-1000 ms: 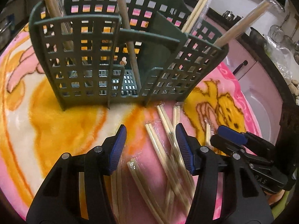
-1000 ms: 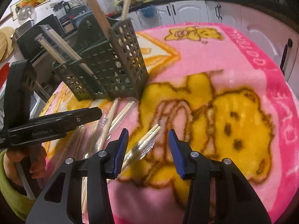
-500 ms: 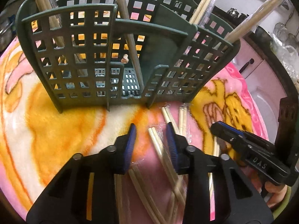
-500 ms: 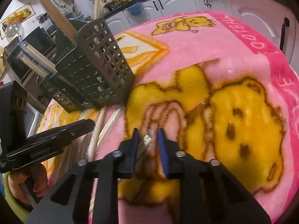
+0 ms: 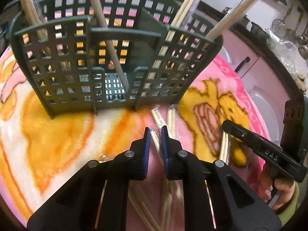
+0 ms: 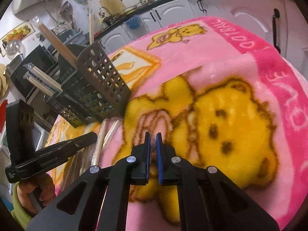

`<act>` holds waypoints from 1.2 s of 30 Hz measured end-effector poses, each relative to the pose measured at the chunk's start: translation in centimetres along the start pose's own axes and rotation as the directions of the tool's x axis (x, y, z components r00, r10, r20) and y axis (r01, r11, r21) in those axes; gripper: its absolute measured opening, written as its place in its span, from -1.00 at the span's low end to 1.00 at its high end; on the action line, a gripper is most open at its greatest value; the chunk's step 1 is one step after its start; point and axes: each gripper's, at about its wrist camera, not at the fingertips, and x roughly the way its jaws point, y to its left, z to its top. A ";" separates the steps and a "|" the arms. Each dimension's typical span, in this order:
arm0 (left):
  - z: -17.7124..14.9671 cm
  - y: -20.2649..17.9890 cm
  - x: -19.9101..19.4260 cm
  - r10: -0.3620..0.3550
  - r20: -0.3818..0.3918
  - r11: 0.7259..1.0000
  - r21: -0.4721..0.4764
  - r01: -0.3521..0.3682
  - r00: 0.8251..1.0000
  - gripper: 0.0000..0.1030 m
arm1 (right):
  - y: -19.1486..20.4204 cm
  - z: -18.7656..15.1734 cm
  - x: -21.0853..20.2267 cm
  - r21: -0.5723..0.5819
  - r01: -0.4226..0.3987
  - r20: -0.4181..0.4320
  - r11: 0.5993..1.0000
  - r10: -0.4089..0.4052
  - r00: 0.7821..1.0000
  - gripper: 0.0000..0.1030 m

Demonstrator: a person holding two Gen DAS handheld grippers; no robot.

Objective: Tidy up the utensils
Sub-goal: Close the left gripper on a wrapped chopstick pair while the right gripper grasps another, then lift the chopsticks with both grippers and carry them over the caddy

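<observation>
Left tongs (image 5: 155,132): jaws closing, blue pads nearly together, with a plastic-wrapped pair of chopsticks (image 5: 154,135) pinched between them near its upper end. That pair lies on the pink-and-yellow blanket (image 5: 57,144), just in front of the green caddy (image 5: 107,61).

Right tongs (image 6: 153,134): jaws closing as well, only a narrow slit between my pads. A crinkle of clear wrapper (image 6: 153,142) shows in the slit; the sticks inside it are blurred, so I cannot tell how much of them I hold. These tongs sit over the yellow bear print (image 6: 231,119).

Caddy stands upright on the blanket. It has slotted walls and several compartments. One bare stick (image 5: 105,30) leans in the middle compartment; wrapped pairs (image 5: 184,5) stick out of the right-hand one, and more stand in the left.

Loose wrapped pairs (image 5: 171,117) lie on the blanket between the caddy and my left tongs, and one (image 5: 225,146) lies beside the right tool, seen from the left camera. From the right camera, two pairs (image 6: 109,132) lie at the caddy's foot, near my other tool.

Kitchen cabinets (image 6: 211,5) run behind the table.
</observation>
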 end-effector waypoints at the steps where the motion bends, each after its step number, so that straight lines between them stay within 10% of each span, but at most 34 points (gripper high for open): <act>1: 0.0 0.0 -0.3 -0.005 0.009 1.000 -0.005 0.005 1.000 -0.86 | -0.1 -0.1 -0.2 0.002 0.002 0.006 1.000 -0.002 1.000 -0.88; 36: 1.8 -5.8 -9.9 -0.111 0.247 0.991 0.106 0.087 0.963 -0.91 | 0.2 2.3 -14.0 -0.040 0.167 0.389 0.985 -0.139 0.911 -0.90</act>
